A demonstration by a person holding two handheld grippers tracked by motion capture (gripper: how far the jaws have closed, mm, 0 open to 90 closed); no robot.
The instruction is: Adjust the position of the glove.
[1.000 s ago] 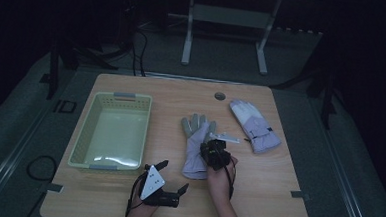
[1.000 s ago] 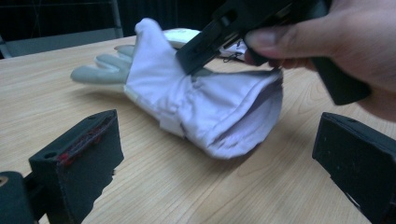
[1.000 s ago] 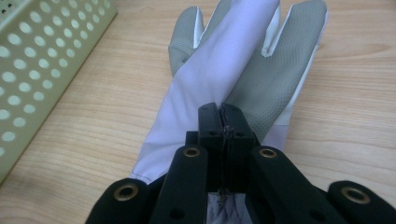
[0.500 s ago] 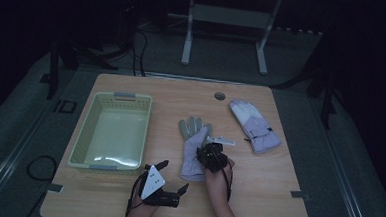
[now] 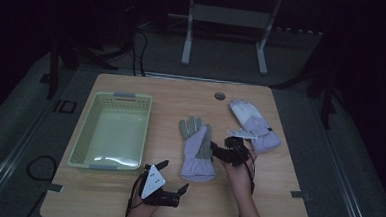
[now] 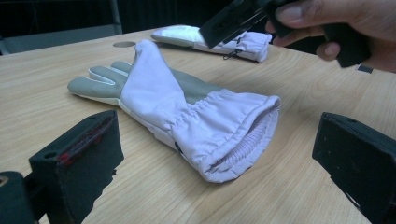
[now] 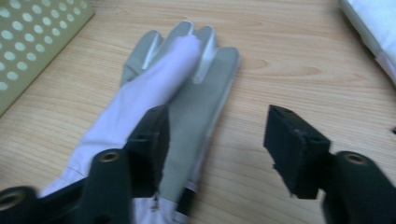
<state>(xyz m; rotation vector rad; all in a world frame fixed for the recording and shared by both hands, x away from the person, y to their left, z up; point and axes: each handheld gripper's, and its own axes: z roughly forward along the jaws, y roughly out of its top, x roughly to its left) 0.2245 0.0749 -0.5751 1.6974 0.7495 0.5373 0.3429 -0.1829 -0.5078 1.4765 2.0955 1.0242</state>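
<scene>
A lilac glove [image 5: 196, 148] with a grey palm lies flat mid-table, fingers pointing away, its cuff [image 6: 233, 135] toward the front edge. A lilac fold lies across its palm [image 7: 159, 79]. My right gripper [image 5: 231, 151] hovers at the glove's right edge. Its jaws have just been opening and now stand open [image 7: 219, 128], gripping nothing, with the glove's palm and bare wood beneath them. My left gripper [image 5: 161, 189] rests near the table's front edge, open wide [image 6: 217, 140], aimed at the cuff from a short way off. A second, matching glove [image 5: 252, 124] lies at the back right.
A pale green perforated basket [image 5: 126, 96] stands on the left of the wooden table [image 5: 276, 193]; its wall [image 7: 28, 51] is close to the near glove's fingers. A round hole [image 5: 219, 96] sits near the far edge. Dark floor and stands surround the table.
My right gripper has opened, let go of the near glove and drawn to the right off it. The left gripper has not moved.
</scene>
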